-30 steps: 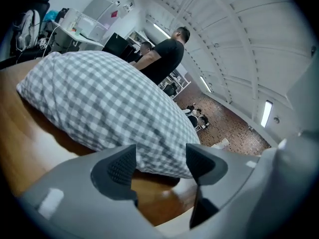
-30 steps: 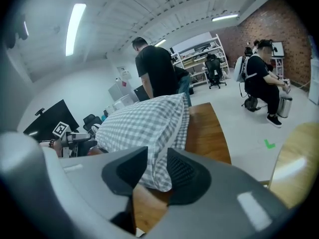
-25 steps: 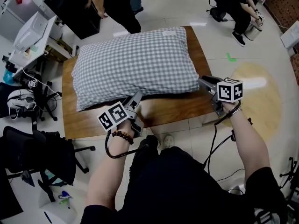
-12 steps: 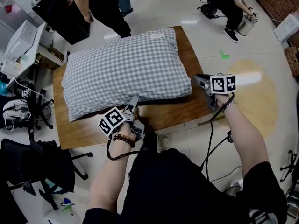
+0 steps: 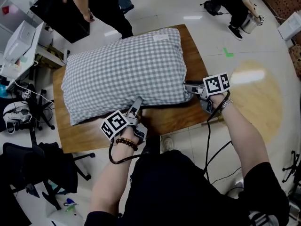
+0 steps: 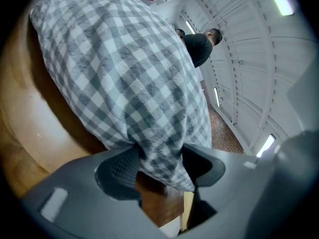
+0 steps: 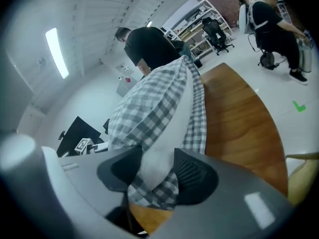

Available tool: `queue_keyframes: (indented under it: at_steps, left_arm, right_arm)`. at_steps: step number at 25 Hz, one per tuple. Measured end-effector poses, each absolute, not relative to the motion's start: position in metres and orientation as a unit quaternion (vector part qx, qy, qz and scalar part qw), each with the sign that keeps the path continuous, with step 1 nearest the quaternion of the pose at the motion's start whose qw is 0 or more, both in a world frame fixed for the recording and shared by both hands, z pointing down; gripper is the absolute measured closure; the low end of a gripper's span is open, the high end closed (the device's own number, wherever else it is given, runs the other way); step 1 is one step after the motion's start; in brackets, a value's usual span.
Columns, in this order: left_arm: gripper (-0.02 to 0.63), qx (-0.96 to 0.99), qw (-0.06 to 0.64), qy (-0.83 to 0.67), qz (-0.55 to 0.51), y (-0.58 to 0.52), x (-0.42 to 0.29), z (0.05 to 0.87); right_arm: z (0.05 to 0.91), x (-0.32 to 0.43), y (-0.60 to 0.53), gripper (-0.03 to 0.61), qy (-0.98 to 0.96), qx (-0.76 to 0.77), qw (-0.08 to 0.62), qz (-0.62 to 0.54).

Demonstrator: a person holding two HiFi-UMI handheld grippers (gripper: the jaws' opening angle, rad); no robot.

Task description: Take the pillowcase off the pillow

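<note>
- Nothing is off yet: the gingham pillowcase [image 5: 124, 72] covers the whole pillow, which lies flat across the wooden desk [image 5: 165, 118] and fills most of it.
- My left tongs [image 5: 138, 102] are at the near long edge. They have just been closing, and a fold of the check cloth is pinched between the pads, necked in where they meet it.
- My right tongs [image 5: 186, 87] are at the near right corner. They have just been opening and stand partly apart with the corner between them; as I read it, they are round it, not yet clamped.
- In the right gripper view a pale strip [image 7: 169, 128] shows between the check layers, probably the bare pillow at the case's mouth.
- Left to do, as I judge it: close the right on the pillow, hold cloth alone with the left, and draw the case off completely.
</note>
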State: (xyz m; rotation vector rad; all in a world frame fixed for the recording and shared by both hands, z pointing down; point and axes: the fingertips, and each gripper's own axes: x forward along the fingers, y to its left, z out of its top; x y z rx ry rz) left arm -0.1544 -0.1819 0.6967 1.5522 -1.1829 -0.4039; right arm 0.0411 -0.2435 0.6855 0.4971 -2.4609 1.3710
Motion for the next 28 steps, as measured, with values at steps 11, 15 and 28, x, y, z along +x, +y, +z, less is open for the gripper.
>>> queue_keyframes:
  at_steps: [11, 15, 28]
  left_arm:
    - [0.583, 0.668, 0.530, -0.500, -0.154, -0.171, -0.165, 0.685]
    - [0.597, 0.665, 0.517, -0.513, -0.165, -0.167, -0.173, 0.672]
    - [0.598, 0.639, 0.524, -0.534, -0.179, -0.150, -0.172, 0.667]
  right_arm:
    - [0.685, 0.039, -0.245, 0.565, -0.870, 0.195, 0.170, 0.420]
    - [0.671, 0.063, -0.251, 0.566, -0.870, 0.231, 0.149, 0.409]
    - [0.645, 0.079, -0.237, 0.535, -0.879, 0.228, 0.097, 0.407]
